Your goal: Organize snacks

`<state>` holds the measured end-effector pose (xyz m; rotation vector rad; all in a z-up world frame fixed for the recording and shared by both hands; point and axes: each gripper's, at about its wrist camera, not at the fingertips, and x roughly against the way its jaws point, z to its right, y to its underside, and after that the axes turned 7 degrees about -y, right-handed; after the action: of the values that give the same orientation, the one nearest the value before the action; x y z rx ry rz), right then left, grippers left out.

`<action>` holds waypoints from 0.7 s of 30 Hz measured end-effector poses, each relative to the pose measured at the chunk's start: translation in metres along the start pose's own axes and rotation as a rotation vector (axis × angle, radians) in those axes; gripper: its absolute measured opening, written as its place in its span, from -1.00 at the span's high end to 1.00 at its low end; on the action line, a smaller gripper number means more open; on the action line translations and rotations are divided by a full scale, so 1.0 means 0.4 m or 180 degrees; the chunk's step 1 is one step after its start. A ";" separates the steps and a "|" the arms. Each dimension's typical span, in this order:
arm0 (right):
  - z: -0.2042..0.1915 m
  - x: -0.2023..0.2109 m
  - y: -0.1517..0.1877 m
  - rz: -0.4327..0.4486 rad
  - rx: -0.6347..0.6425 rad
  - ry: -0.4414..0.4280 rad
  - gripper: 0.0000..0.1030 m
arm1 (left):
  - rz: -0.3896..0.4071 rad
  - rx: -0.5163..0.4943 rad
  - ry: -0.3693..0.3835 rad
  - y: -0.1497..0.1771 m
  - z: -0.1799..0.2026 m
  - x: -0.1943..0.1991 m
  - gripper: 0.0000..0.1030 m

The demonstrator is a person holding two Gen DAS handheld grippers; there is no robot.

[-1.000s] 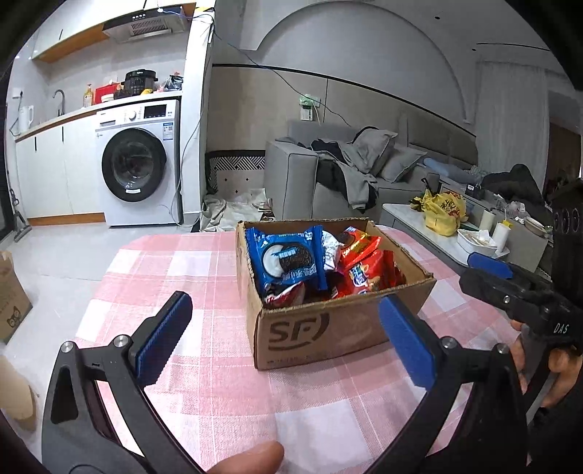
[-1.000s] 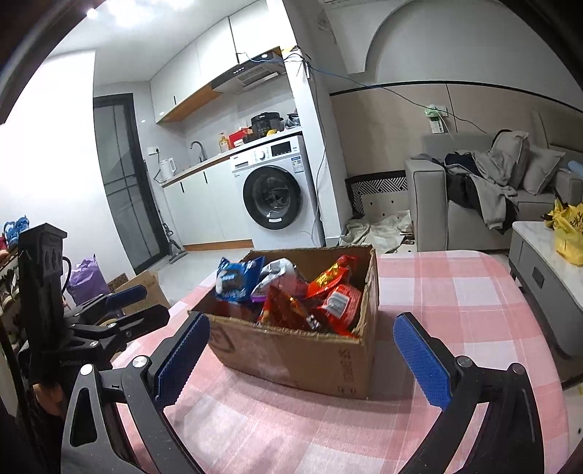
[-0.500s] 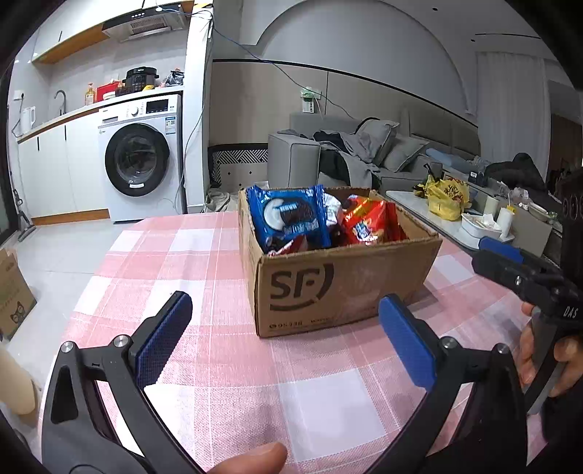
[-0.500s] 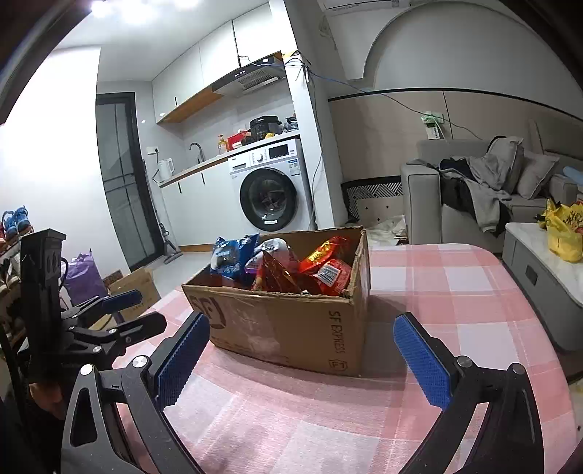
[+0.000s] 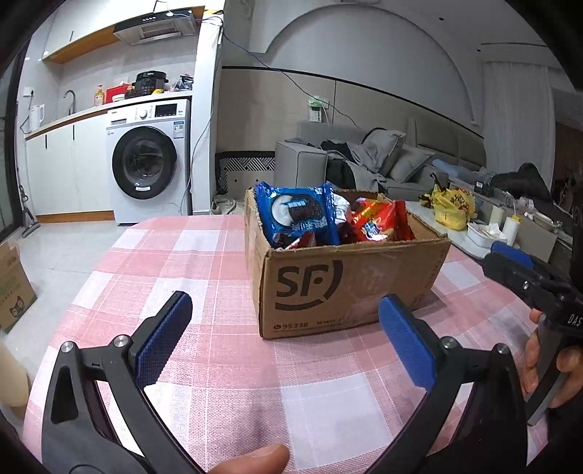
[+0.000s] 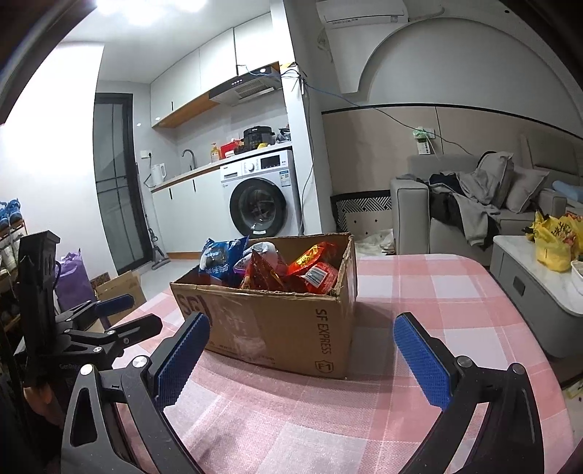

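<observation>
Snacks fill the cardboard box on the checked worktop, apparently untouched, both tongs, left and right, spread empty.

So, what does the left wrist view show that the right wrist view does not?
Only the left wrist view shows the round SF logo on the box front and the right gripper, open. Only the right wrist view shows the white air conditioner and the left gripper, open. Both show the brown cardboard box holding the blue cookie packet on the pink checked tablecloth.
</observation>
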<state>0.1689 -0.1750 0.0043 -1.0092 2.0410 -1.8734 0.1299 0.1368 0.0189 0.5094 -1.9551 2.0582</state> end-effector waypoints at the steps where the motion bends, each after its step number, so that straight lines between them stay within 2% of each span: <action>1: 0.001 0.000 0.003 0.0007 -0.0003 0.0006 -0.99 | 0.0004 0.0018 -0.0005 0.001 -0.003 -0.001 -0.98; 8: 0.008 -0.001 0.009 0.0026 -0.0044 0.0082 -0.99 | 0.0020 0.0075 -0.0079 0.006 -0.009 -0.006 -0.98; 21: 0.025 -0.006 0.011 0.0057 -0.0093 0.0073 -0.99 | 0.0012 0.0058 -0.0079 0.012 -0.006 -0.015 -0.98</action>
<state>0.1747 -0.1817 -0.0023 -0.9776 2.0890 -1.8601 0.1331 0.1391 0.0122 0.5381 -1.9545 2.0835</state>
